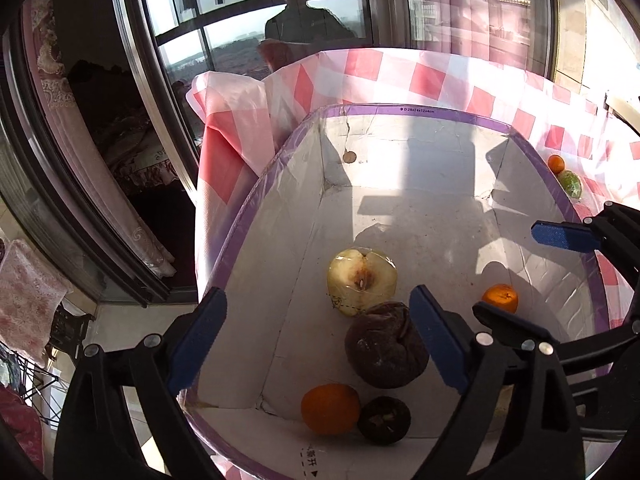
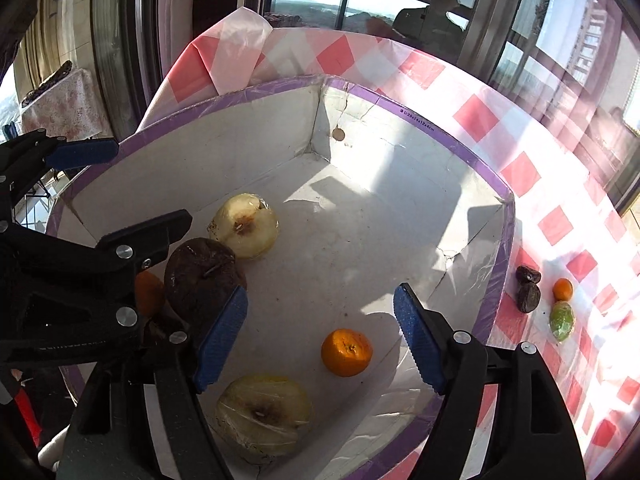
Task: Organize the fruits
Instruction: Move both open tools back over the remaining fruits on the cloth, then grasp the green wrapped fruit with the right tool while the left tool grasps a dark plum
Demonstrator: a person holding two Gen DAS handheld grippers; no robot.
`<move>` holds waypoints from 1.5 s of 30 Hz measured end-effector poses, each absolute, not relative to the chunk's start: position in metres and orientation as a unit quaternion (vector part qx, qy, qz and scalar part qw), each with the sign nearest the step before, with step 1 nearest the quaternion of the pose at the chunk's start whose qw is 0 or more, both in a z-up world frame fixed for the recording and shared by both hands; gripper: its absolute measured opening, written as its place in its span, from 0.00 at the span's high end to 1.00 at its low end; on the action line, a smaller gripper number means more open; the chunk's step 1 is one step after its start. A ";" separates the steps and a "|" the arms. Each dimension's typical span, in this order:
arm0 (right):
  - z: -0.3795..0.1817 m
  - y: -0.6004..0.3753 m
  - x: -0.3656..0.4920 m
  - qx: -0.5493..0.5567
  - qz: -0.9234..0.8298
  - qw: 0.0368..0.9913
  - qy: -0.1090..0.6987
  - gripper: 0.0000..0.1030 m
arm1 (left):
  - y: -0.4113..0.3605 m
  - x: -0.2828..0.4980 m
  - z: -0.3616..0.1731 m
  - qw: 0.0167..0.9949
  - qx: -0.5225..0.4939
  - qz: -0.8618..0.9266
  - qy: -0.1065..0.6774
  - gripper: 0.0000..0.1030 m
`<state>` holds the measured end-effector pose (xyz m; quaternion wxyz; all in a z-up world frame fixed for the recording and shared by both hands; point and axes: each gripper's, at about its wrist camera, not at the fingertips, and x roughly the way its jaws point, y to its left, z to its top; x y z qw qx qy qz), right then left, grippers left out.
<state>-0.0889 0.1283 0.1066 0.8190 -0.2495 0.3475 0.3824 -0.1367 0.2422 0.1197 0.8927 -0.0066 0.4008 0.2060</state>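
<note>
In the box [image 2: 472,160], left to right: one orange [image 1: 330,408], two dark fruits [image 1: 386,346], two wrapped apple halves [image 2: 246,230], another orange [image 2: 346,352]. Both the left claw [image 1: 320,340] and the right claw [image 2: 320,344] gape, empty. On the cloth [image 2: 560,224]: two dark fruits [image 2: 528,296], one orange [image 2: 563,289], one green fruit [image 2: 561,322].

We are seeing the orange [image 2: 149,294] in the right wrist view half hidden behind the left gripper's [image 2: 132,196] black arm, while the picture's lower edge is cutting off the white box [image 1: 400,152] in both views.
</note>
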 end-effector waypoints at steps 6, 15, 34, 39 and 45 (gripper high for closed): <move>0.120 0.094 -0.090 -0.219 0.381 0.845 0.304 0.22 | 0.219 -0.125 0.129 0.891 0.012 0.212 0.400 0.04; 0.128 -0.006 -0.070 -0.092 0.348 0.900 0.244 0.15 | 0.135 -0.105 0.158 0.928 0.048 0.174 0.326 0.02; 0.026 -0.231 0.024 0.205 0.127 0.917 0.319 0.14 | -0.017 0.042 0.062 0.957 -0.072 -0.053 0.276 0.02; 0.025 -0.228 0.056 0.177 0.107 0.924 0.322 0.14 | 0.020 0.072 0.034 0.931 -0.184 -0.086 0.304 0.02; 0.022 -0.181 0.129 0.107 0.114 0.916 0.368 0.14 | 0.038 0.078 0.025 0.913 -0.239 -0.115 0.309 0.02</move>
